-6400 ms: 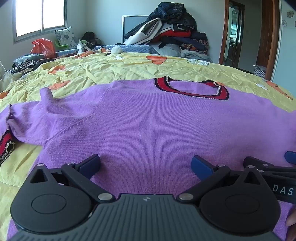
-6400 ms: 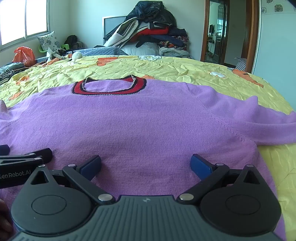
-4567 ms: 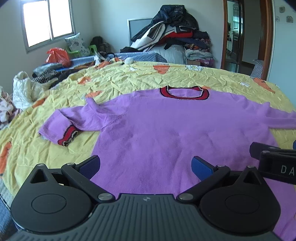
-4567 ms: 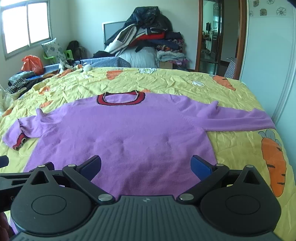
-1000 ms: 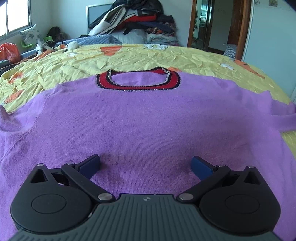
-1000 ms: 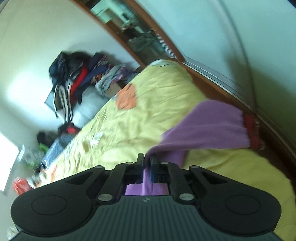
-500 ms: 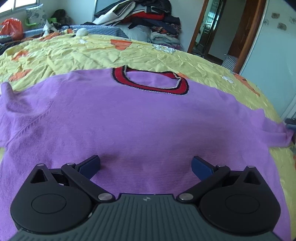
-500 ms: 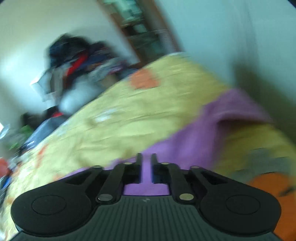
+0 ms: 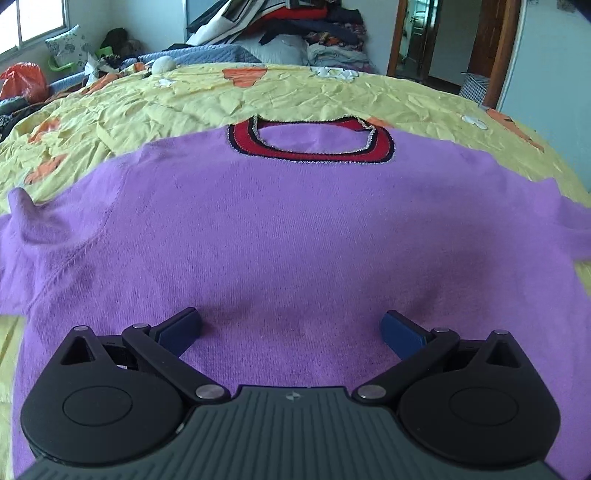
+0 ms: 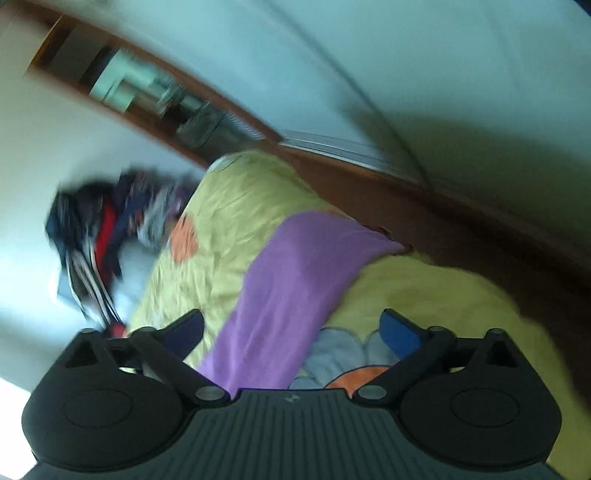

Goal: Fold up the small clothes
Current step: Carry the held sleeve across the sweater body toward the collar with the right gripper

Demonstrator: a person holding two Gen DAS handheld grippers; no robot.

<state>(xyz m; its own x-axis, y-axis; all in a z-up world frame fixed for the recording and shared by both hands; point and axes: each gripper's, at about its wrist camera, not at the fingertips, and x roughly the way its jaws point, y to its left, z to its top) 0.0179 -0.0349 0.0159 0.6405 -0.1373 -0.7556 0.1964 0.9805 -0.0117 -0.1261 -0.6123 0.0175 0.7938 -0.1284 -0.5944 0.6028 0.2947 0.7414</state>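
A purple sweater (image 9: 288, 229) with a red collar (image 9: 314, 147) lies flat, face up, on the yellow bedspread (image 9: 258, 92). My left gripper (image 9: 291, 328) is open and hovers low over the sweater's lower body. In the tilted, blurred right wrist view the sweater's right sleeve (image 10: 291, 288) runs out across the bedspread (image 10: 236, 221) to the bed's edge. My right gripper (image 10: 291, 328) is open, with the sleeve lying between its fingers and free of them.
A pile of clothes (image 9: 288, 26) is stacked at the head of the bed, with a doorway (image 9: 424, 40) to its right. Bags and cushions (image 9: 26, 81) sit by the window on the left. A wardrobe wall (image 10: 443, 92) stands close to the bed's right edge.
My right gripper was shut on the right sleeve and has opened and let it go; the sleeve now lies stretched out. My left gripper stayed open and shifted slightly over the sweater.
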